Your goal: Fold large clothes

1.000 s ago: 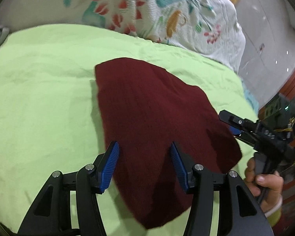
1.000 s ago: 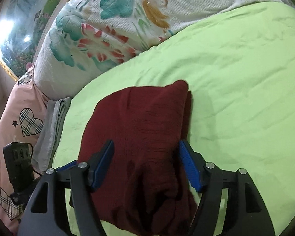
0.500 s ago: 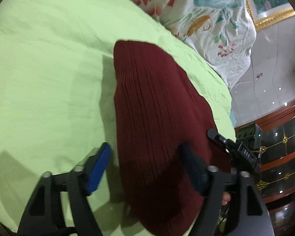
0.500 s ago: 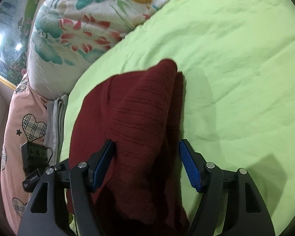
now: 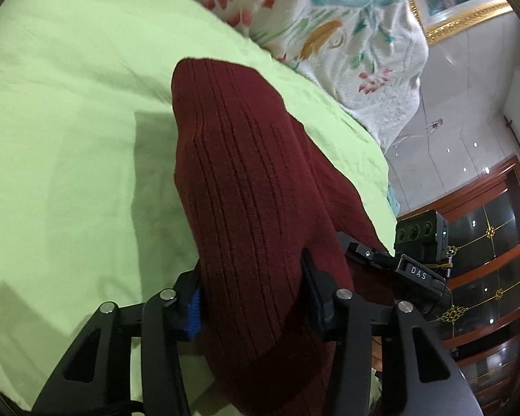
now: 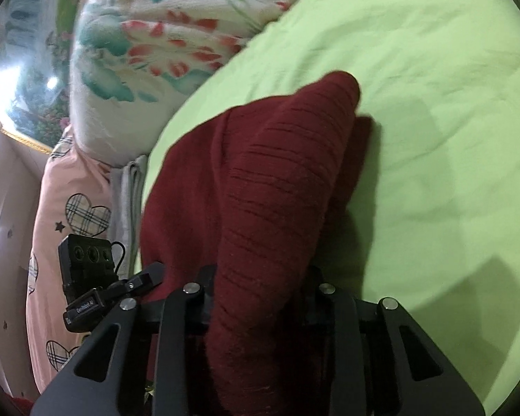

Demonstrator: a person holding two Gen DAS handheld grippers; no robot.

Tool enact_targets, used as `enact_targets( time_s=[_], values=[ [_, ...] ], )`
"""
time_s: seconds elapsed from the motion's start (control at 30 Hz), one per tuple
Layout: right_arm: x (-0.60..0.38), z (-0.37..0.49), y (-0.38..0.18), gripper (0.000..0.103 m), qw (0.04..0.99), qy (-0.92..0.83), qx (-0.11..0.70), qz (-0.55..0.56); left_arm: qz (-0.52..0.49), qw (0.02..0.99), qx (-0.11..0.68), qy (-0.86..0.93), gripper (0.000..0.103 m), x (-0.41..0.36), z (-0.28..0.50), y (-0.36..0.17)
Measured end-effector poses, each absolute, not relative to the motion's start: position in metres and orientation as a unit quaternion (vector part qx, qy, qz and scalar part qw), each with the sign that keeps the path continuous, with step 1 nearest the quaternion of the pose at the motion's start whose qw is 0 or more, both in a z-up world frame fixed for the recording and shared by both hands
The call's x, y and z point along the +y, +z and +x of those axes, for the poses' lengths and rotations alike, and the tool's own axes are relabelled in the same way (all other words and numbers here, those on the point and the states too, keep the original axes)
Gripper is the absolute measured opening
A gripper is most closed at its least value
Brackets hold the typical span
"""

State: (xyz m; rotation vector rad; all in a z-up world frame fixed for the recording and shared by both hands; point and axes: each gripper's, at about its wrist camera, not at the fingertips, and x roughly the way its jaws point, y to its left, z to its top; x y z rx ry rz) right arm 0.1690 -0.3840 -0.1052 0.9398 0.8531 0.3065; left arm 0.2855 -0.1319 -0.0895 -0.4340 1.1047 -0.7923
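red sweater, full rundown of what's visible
The sweater is dark maroon rib knit, soft and thick, folded into a long bundle with a rounded far end. No sleeves, collar or label show. It lies on the green sheet, its near end raised. The left tool and right tool each pinch a bunch of that near end between their fingers. Its far end points at the floral quilt. Nothing else touches it.

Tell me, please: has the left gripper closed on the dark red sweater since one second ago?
Yes. The left gripper, open above the sweater before, now pinches a raised ridge of it against the green sheet. The right gripper has closed too.
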Motion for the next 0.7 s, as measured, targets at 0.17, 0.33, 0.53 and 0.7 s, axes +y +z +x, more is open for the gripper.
enact_targets(
  time_s=[0.17, 0.33, 0.53, 0.7],
  values=[
    [-0.326, 0.168, -0.083, 0.030, 0.798, 0.187, 0.393, 0.416, -0.181, 0.792, 0.471, -0.344, 0.042, -0.071, 0.254, -0.055],
    [-0.252, 0.184, -0.077, 0.030, 0.784, 0.252, 0.394, 0.409, -0.174, 0.820, 0.452, -0.304, 0.037, 0.011, 0.232, -0.031],
    [-0.211, 0.191, -0.095, 0.030, 0.774, 0.258, 0.405, 0.412, -0.186, 0.824, 0.475, -0.248, 0.033, 0.071, 0.221, -0.062],
    [-0.214, 0.190, -0.100, 0.032, 0.775, 0.248, 0.422, 0.399, -0.215, 0.820, 0.466, -0.255, 0.034, 0.072, 0.221, -0.073]
  ],
)
